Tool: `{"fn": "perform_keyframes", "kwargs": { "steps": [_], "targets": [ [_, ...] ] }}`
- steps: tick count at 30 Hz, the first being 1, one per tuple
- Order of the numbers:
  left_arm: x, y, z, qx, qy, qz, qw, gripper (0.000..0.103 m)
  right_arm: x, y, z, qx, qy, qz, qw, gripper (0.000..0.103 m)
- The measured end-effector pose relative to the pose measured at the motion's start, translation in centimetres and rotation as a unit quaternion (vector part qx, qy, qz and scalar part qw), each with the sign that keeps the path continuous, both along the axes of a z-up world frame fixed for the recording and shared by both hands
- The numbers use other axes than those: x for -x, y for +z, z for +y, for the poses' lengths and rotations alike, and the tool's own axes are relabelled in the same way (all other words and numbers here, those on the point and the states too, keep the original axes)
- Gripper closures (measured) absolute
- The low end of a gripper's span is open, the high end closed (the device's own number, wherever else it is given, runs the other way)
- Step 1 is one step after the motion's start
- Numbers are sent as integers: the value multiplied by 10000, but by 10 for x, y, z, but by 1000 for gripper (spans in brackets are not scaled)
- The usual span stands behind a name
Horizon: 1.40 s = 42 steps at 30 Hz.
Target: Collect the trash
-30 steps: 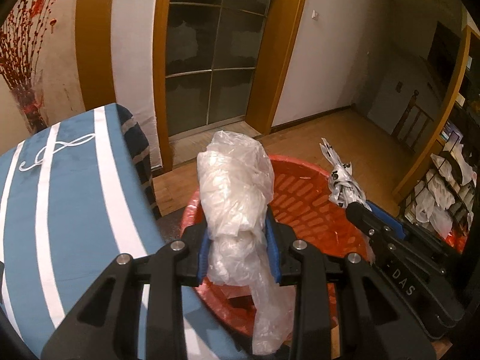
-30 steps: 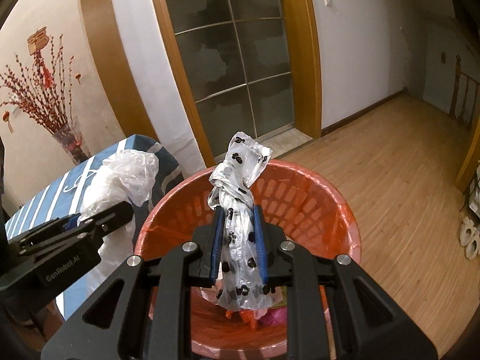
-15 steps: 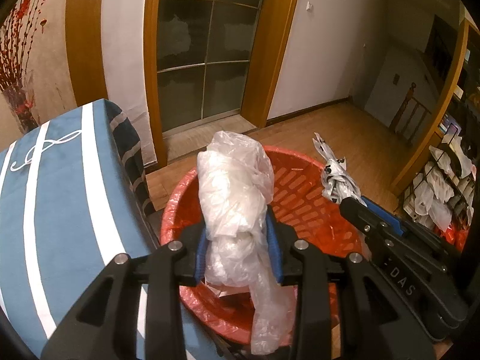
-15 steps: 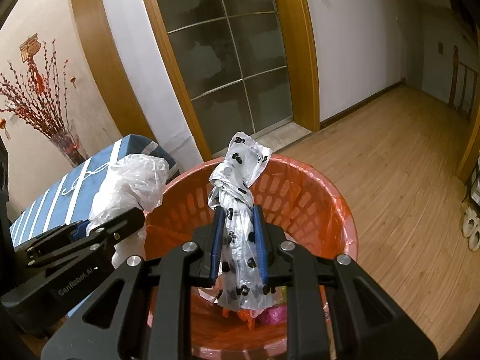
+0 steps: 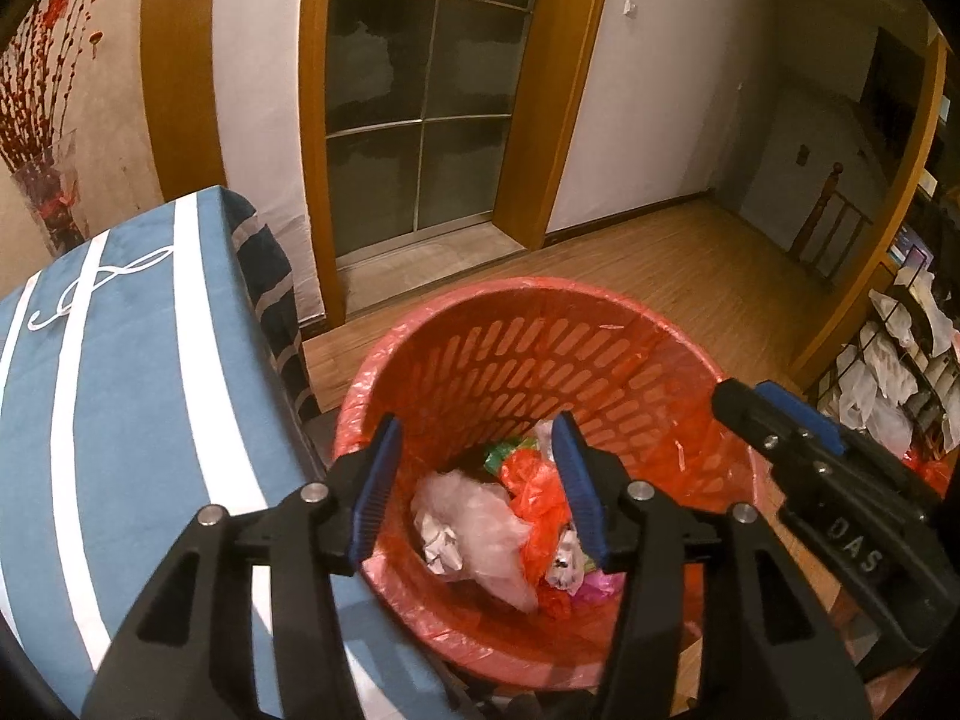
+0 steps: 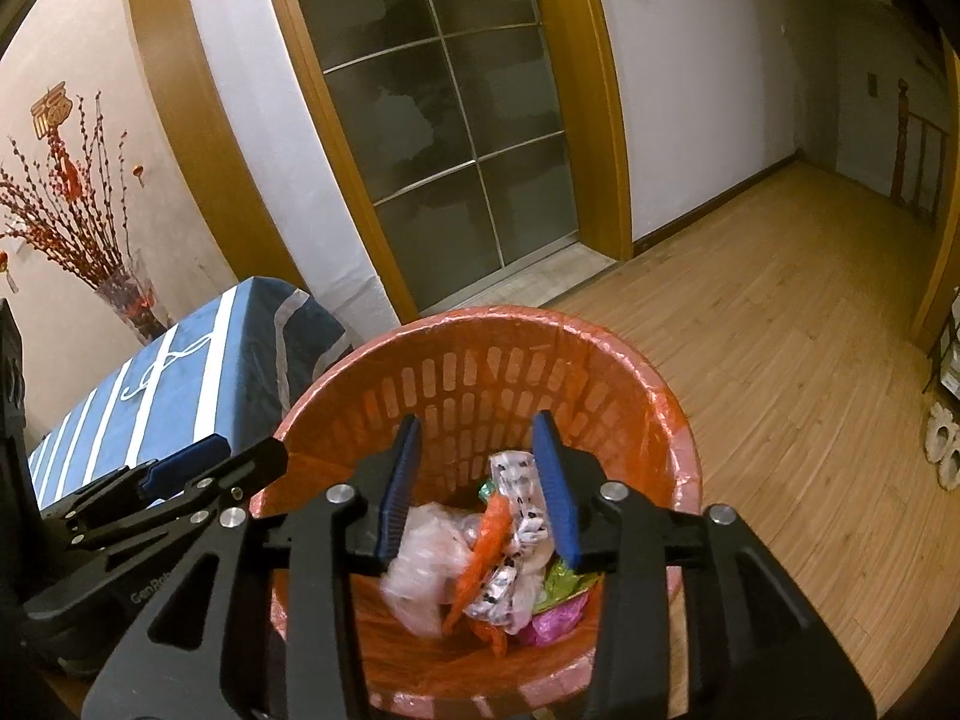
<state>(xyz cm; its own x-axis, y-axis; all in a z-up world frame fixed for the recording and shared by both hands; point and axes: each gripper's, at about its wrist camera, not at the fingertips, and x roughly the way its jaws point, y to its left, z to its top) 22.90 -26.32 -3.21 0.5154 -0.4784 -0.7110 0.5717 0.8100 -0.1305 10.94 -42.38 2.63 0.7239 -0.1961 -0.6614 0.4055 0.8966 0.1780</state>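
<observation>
A red slatted trash basket with a red liner stands on the floor; it also shows in the right wrist view. My left gripper is open and empty above the basket's mouth. My right gripper is open and empty above it too, and shows at the right in the left wrist view. A clear plastic bag lies inside among crumpled trash. The spotted plastic bag lies inside next to it. The clear bag looks blurred in the right wrist view.
A blue cloth-covered table with white stripes stands left of the basket. A glass sliding door is behind. Wooden floor spreads to the right. A rack with white bags stands at far right.
Both grippers opened. The clear bag dropped from my left gripper and the spotted bag from my right gripper into the basket.
</observation>
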Motion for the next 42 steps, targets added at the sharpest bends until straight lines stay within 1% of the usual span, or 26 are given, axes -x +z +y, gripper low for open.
{"fn": "perform_keyframes", "kwargs": {
  "steps": [2,4,9,14,18,22,26,30,32,36,39,42],
  "targets": [
    [0,1,5,-4,56,-2,10000,49,1,2,1,28,-15,-15,10000,55],
    [2,3,9,-12,106,-22,9999,48,4,5,1,49,-19,-42,10000,52],
    [10,10,27,-12,263,-80,9996,46,14,15,10,116,24,-123,9999,48],
    [24,25,54,59,438,-198,9988,44,27,30,24,222,103,-244,9994,43],
    [41,41,81,133,626,-374,9973,37,43,45,36,349,103,-405,9985,30],
    [56,52,109,238,860,-481,9949,29,59,56,44,399,43,-553,9977,10],
    [76,63,138,311,1132,-687,9907,17,72,64,55,529,-33,-635,9966,3],
    [94,71,165,315,1364,-884,9862,7,86,69,70,885,-181,-622,9940,3],
    [103,74,176,313,1492,-991,9833,4,94,70,80,1143,-271,-649,9909,3],
    [126,81,197,297,1748,-1292,9756,4,110,72,99,1558,-391,-789,9839,3],
    [143,83,207,219,1933,-1492,9695,4,123,72,110,1744,-491,-911,9792,3],
    [158,80,217,183,2081,-1579,9651,4,132,71,123,1879,-449,-945,9766,3]
  ]
}}
